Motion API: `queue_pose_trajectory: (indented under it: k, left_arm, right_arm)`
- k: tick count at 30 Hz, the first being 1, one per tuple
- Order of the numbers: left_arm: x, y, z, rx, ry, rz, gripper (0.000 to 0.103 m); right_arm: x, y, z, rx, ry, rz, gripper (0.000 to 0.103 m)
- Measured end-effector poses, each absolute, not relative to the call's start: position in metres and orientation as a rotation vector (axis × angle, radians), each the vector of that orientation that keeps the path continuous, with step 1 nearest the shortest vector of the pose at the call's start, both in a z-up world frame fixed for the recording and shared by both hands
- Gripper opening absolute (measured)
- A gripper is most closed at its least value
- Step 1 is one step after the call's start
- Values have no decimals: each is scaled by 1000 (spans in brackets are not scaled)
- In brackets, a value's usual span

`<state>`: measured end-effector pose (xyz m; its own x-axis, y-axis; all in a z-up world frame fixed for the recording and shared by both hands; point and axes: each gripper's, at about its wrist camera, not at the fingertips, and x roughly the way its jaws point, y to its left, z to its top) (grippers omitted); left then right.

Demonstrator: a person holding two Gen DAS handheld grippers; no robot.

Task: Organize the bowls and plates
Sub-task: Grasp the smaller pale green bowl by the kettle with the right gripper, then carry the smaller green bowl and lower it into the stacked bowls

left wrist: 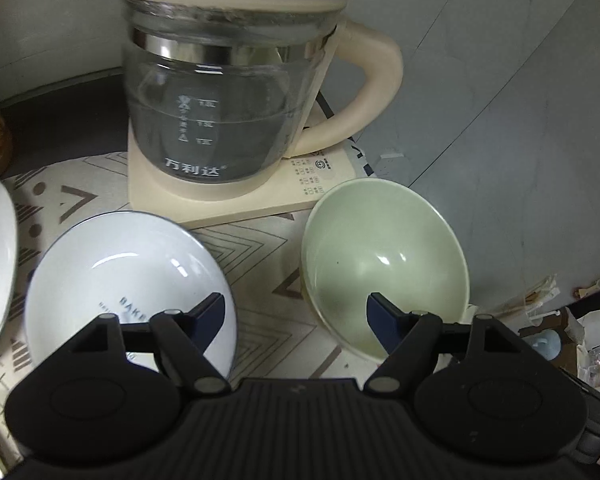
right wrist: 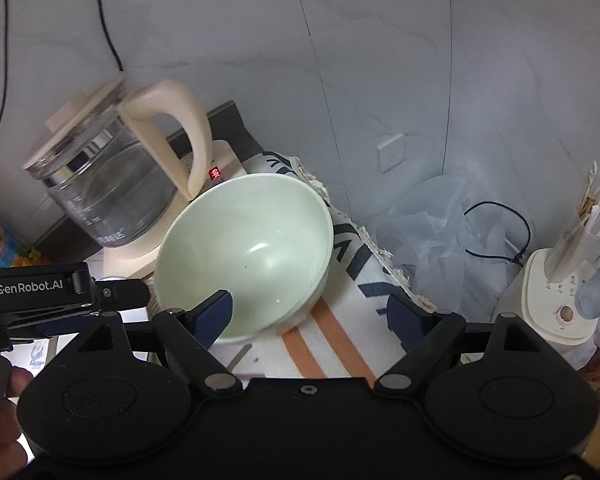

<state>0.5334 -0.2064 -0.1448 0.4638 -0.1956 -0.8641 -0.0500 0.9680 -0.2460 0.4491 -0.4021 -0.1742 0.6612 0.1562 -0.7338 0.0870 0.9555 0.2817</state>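
In the left wrist view, the glass kettle with cream handle [left wrist: 220,92] stands upper centre, the white round bowl [left wrist: 128,280] lower left, the pale green bowl [left wrist: 384,264] lower right, on the patterned cloth [left wrist: 260,264].

a lived-in home kitchen corner: a glass electric kettle [left wrist: 220,92] on its cream heating base [left wrist: 236,196] stands at the back edge of a table under a patterned cloth [left wrist: 260,256], with crockery such as a green bowl [right wrist: 248,248] near the cloth's right edge. behind are grey tiled walls with a wall socket [right wrist: 391,153]; off the table's right edge stands a small cream appliance [right wrist: 556,300].
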Motion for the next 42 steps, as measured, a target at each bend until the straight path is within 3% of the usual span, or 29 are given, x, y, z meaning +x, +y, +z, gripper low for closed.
queue_pose_trajectory:
  k: [5, 9, 17, 18, 19, 20, 21, 22, 42]
  left_arm:
    - [547, -214, -159, -250, 1099, -71, 75]
    - [554, -214, -168, -275, 1106, -64, 68]
    - [568, -214, -193, -355, 1207, -16, 27]
    - [568, -213, -196, -378, 1222, -20, 22]
    - [568, -212, -198, -405, 1229, -28, 15]
    - [567, -213, -197, -415, 1229, -40, 11]
    - [566, -215, -195, -401, 1227, -39, 10]
    - [565, -217, -193, -388, 1221, -36, 10]
    - [509, -212, -135, -395, 1119, -22, 10]
  right_arm:
    - [468, -405, -186, 339, 885, 18, 79]
    - [479, -406, -195, 358, 914, 4, 72]
    - [498, -405, -213, 410, 982, -4, 56]
    - [501, -405, -217, 416, 1006, 1, 47]
    - [503, -406, -222, 434, 1034, 7, 31]
    - [505, -409, -228, 470, 1059, 12, 27]
    - [505, -411, -231, 507, 1066, 25, 19]
    - [504, -412, -231, 527, 1060, 43, 19]
    - [457, -404, -182, 459, 968, 90, 19]
